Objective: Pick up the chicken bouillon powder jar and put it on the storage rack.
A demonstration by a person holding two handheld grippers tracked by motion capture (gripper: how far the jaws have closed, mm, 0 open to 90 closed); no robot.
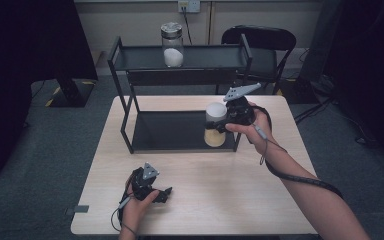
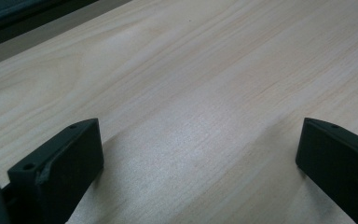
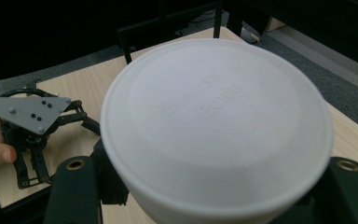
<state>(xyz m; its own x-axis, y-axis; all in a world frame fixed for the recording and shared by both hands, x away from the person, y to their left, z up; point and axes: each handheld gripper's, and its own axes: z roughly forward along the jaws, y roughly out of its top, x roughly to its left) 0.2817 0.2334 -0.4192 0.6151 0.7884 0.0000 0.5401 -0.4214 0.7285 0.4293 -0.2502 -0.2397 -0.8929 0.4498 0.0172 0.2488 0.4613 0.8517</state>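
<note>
Jar is sitting clenched in the right gripper jaws beside the rack's lower shelf, placement pending; left gripper jaws are resting released.

Held jar: white lid, tan contents
Shelf jar: clear, white contents
Rack: black
Desk: pale wood grain

black jaws with screw holes, grey three-cornered plates, trailing black cables
</note>
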